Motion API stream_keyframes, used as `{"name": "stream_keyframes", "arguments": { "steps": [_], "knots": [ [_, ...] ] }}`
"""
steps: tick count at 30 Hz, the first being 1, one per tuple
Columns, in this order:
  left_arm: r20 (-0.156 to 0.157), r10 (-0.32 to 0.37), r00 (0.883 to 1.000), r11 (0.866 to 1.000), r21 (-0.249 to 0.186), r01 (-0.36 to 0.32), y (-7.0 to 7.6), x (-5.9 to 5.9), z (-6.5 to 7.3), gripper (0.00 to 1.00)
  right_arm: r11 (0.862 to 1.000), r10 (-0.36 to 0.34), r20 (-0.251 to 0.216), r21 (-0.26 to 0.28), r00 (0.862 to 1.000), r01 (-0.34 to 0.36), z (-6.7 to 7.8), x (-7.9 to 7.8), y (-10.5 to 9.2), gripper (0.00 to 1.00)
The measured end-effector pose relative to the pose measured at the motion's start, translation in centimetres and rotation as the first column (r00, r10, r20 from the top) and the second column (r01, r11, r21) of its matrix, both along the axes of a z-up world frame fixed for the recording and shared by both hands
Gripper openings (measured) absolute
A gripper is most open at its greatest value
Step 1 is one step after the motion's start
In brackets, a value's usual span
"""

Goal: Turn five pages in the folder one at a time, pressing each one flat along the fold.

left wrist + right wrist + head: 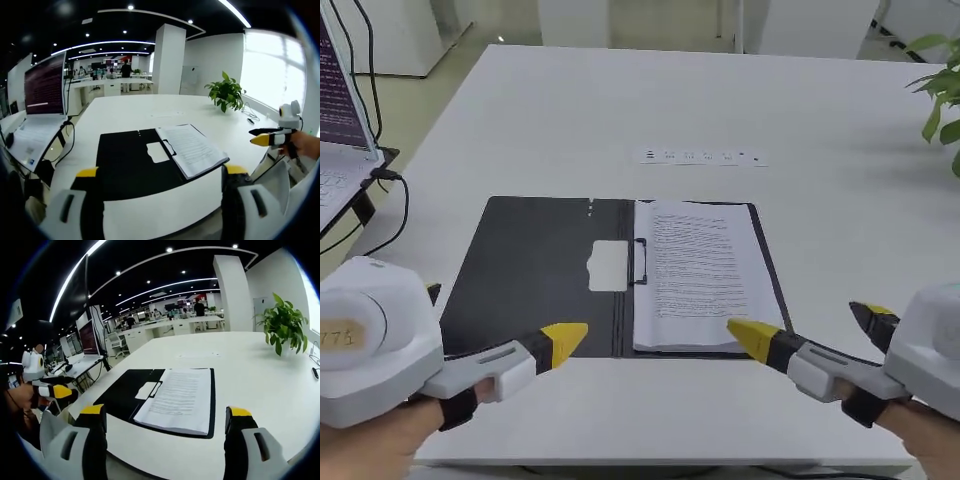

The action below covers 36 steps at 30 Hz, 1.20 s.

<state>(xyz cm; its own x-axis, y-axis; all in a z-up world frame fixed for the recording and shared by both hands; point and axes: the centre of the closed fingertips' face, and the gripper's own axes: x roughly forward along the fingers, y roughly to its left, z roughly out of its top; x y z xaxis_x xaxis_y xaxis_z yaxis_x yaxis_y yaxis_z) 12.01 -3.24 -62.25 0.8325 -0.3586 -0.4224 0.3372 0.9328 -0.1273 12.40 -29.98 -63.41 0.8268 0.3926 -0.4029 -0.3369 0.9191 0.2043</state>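
We see matte black folder [530,270] lying open, flat on smooth white worktop [670,100]. Rectangular stack of printed pages [700,275] on its right half. Left gripper [161,171], right gripper [165,411] near front edge, all 4 yellow-tipped jaws spread.

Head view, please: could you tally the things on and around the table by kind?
Folder: 1
Paper stack: 1
Laptop: 1
Plant: 1
Grippers: 2, left gripper and right gripper
Total: 6
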Motion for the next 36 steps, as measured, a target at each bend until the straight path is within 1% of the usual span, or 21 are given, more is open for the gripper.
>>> {"name": "stream_keyframes", "arguments": {
  "steps": [4,9,15,22,30,33,36],
  "knots": [
    [-0.009,-0.011,1.0,1.0,0.005,0.011,-0.8,0.4,-0.4,0.99,1.0,-0.006,-0.001,0.007,1.0,0.006,0.0,0.1,-0.6,0.98],
    [-0.018,-0.035,0.999,0.999,0.021,0.035,-1.8,0.9,-0.7,0.99,1.0,-0.011,0.002,0.016,1.0,0.011,0.1,0.2,-0.8,0.98],
    [-0.024,-0.044,0.999,0.998,0.031,0.045,-2.1,1.4,-0.9,0.99,1.0,-0.011,0.001,0.024,1.0,0.011,-0.1,0.2,-0.7,0.98],
    [-0.045,-0.063,0.997,0.997,0.048,0.065,-2.3,2.2,-1.8,0.99,0.999,-0.005,0.0,0.035,1.0,0.005,-0.4,0.4,-0.1,0.98],
    [-0.05,-0.114,0.992,0.991,0.063,0.117,-3.2,3.6,-2.0,0.99,0.999,-0.024,0.005,0.036,1.0,0.024,-0.2,0.3,-0.1,0.98],
    [-0.048,-0.143,0.989,0.987,0.065,0.146,-3.7,4.7,-2.0,0.99,0.999,-0.034,0.01,0.04,0.999,0.034,-0.1,0.3,-0.2,0.98],
    [-0.045,-0.168,0.985,0.983,0.067,0.17,-4.3,5.5,-2.1,0.99,0.998,-0.044,0.012,0.042,0.999,0.044,-0.1,0.2,-0.3,0.98]
  ]
}}
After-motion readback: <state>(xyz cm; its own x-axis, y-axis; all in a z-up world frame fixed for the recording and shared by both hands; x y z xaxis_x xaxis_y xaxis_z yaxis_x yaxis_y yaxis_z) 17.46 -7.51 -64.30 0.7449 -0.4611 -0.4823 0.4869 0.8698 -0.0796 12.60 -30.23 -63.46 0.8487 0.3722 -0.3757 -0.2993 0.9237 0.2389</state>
